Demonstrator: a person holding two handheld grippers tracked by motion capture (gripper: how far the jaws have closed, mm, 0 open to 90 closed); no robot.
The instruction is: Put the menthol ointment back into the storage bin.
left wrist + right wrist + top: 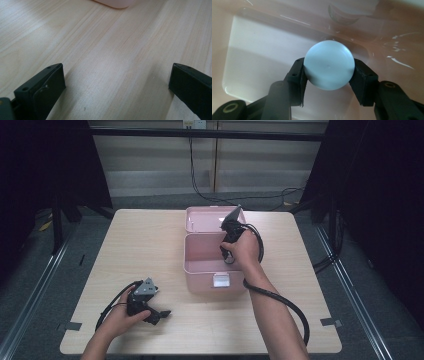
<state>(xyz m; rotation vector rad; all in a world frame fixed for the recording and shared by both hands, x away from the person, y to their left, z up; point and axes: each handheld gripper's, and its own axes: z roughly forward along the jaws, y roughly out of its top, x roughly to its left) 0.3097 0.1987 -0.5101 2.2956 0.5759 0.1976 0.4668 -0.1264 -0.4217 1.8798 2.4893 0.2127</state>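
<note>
Gripping a pale blue ball (329, 68) between its jaws inside the open pink box (200, 270), the right gripper (231, 236) has yet to release it, while the left gripper (117, 85) rests wide and empty on the table (105, 45).

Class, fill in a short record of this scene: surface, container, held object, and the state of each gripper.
surface: light wooden table
container: pink box, lid open, lying back behind it
held object: pale blue round cap, seen end-on, hanging above the box's floor
right gripper: jaws shut on the cap, reaching down into the box
left gripper: jaws wide apart, nothing between them, low over the table near the box
</note>
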